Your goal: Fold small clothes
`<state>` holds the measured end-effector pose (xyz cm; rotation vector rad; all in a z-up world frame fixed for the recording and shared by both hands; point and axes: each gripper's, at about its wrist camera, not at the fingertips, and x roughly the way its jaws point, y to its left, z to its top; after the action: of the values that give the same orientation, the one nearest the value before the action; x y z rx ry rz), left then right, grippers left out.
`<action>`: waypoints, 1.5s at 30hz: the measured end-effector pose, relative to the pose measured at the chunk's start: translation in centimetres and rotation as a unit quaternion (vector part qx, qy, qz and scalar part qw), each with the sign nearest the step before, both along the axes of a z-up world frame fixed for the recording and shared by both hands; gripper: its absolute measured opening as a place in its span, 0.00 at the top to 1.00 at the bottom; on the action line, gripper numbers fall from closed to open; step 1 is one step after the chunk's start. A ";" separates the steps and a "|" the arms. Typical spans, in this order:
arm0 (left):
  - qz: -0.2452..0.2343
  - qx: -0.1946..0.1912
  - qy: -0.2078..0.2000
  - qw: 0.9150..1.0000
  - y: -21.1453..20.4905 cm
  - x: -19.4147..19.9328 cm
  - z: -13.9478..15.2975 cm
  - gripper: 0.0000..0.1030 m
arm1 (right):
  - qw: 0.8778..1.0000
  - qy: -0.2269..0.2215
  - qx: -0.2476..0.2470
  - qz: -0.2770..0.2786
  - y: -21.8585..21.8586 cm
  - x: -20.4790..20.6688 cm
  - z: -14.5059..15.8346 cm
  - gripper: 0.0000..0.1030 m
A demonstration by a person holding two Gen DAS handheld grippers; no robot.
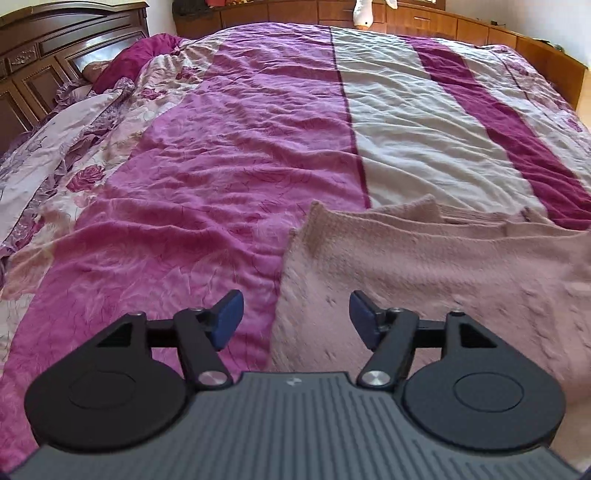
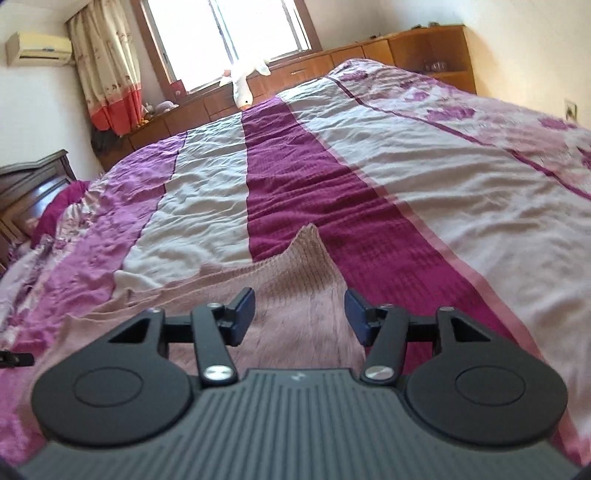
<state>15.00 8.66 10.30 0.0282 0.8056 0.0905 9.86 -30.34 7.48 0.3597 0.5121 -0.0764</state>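
Left wrist view: the left gripper hangs low over a bed with its blue-padded fingers spread wide and nothing between them. A pink knitted garment lies flat on the bedspread across the lower right of the frame; its left edge runs up through the gap between the fingers, so the right finger sits over the knit and the left over magenta cloth. A dark carved headboard fills the upper left corner, and a white plush goose leans on the wooden cabinets along the top edge.

Right wrist view: the right gripper is likewise spread apart and empty, poised above the same pink knitted garment, which rises to a pointed corner at frame centre over the bedspread's dark magenta stripe. The goose rests below a bright window at upper centre, flanked by a curtain and a wall air conditioner at upper left.
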 end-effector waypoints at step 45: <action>0.019 -0.020 0.079 0.997 -2.3 -4.9 -3.8 0.22 | 0.972 0.016 0.223 -0.073 -1.4 -4.3 -6.4 0.27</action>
<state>10.12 6.35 6.46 -0.0186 0.9653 0.1095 5.57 -31.70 1.11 0.8385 0.5321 -0.1093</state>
